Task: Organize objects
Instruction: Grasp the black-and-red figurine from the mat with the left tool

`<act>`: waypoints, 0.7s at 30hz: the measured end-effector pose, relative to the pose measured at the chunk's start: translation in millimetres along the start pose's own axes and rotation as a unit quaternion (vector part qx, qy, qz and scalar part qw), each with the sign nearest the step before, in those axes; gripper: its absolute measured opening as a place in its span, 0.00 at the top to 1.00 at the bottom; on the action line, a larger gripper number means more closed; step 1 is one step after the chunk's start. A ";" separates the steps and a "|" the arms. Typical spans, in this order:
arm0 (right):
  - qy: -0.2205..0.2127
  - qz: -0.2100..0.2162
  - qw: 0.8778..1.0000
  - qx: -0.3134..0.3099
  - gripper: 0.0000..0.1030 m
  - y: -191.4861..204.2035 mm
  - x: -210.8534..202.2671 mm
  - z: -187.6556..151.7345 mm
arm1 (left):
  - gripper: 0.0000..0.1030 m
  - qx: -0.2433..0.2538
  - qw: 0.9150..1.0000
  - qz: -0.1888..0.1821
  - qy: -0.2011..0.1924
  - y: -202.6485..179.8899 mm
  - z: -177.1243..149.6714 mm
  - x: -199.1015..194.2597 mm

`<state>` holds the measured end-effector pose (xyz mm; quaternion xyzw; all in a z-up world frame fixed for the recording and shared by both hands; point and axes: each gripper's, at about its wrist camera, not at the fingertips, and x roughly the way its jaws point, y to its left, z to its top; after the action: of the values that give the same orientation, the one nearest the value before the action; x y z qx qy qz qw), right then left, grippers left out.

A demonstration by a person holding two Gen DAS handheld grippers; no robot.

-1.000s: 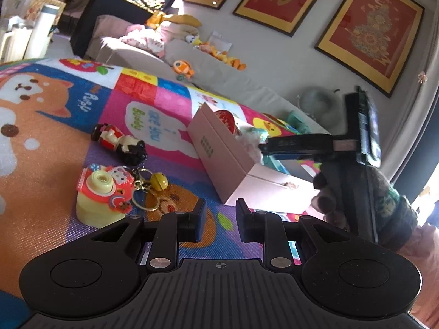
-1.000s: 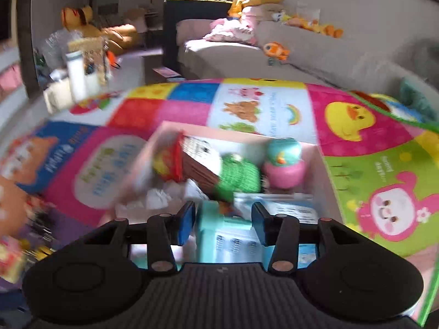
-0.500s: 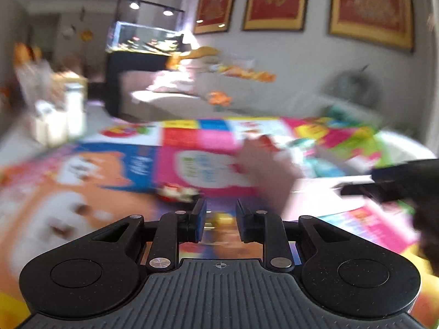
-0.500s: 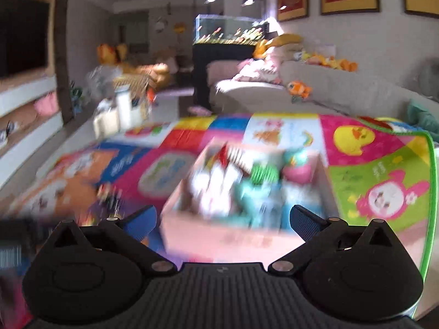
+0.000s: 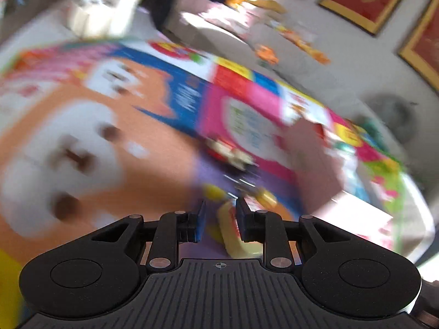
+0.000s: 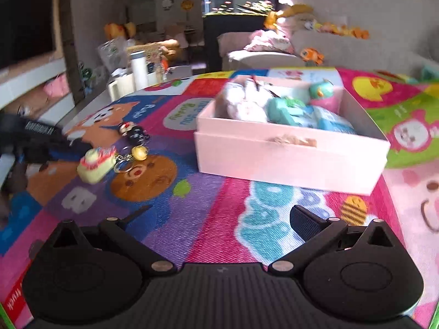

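While the colourful play mat (image 6: 192, 205) fills the floor before the sofa, I see the pink box (image 6: 290, 159) ahead; the yellow cake keychain (image 6: 96, 163) lies between my left tongs (image 5: 218, 219), narrowly parted, not yet gripping; right tongs (image 6: 219, 219) gape, empty, well apart.

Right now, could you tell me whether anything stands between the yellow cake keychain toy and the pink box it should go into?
Nothing visible blocks it. In the right wrist view, open play mat separates the cake toy from the pink box; the black figure keychain lies off that path.
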<state>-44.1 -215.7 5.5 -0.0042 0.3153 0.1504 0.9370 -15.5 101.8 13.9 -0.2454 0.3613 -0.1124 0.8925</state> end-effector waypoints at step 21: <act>-0.015 -0.019 0.999 0.040 0.00 -11.2 -2.2 -0.4 | 0.75 -0.032 0.994 0.100 -0.021 -21.7 70.7 51.7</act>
<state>-42.8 -227.1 5.5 0.0294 0.3064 0.1202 0.9438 70.4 89.0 38.4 -0.2387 0.3686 -0.0053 0.8984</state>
